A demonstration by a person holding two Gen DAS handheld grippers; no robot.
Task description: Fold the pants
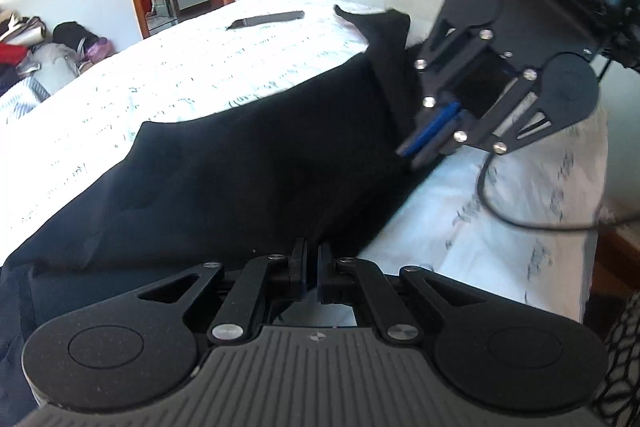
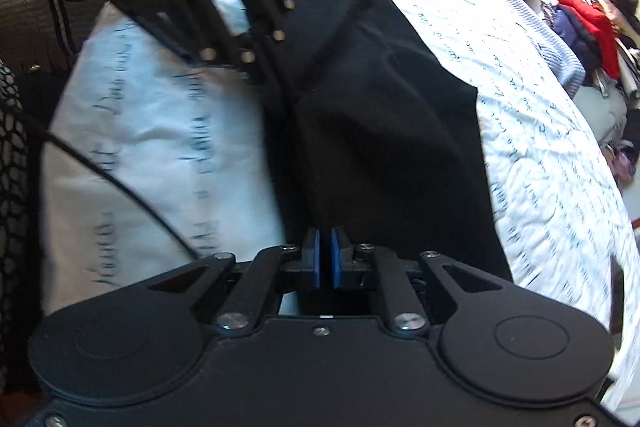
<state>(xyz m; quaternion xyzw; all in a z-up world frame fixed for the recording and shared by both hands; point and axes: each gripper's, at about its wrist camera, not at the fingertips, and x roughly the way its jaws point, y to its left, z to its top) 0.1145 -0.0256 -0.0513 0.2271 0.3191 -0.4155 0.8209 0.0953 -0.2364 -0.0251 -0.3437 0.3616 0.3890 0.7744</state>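
Observation:
Black pants [image 1: 248, 163] lie stretched along the near edge of a white bed; they also show in the right wrist view [image 2: 384, 115]. My left gripper [image 1: 312, 251] is shut on one end of the pants, at the fabric's near edge. My right gripper [image 2: 325, 247] is shut on the other end of the pants. It shows in the left wrist view [image 1: 416, 151] with its blue pads [image 1: 430, 129] pinching the cloth. The left gripper shows in the right wrist view [image 2: 264, 75] at the far end. The cloth hangs taut between the two.
The bed carries a white quilt with printed script [image 1: 192, 67], also seen in the right wrist view [image 2: 552, 155]. A dark flat object [image 1: 268, 19] lies on it. Clothes and bags [image 1: 48, 59] are piled on the floor. A cable [image 1: 520, 219] trails over the bed edge.

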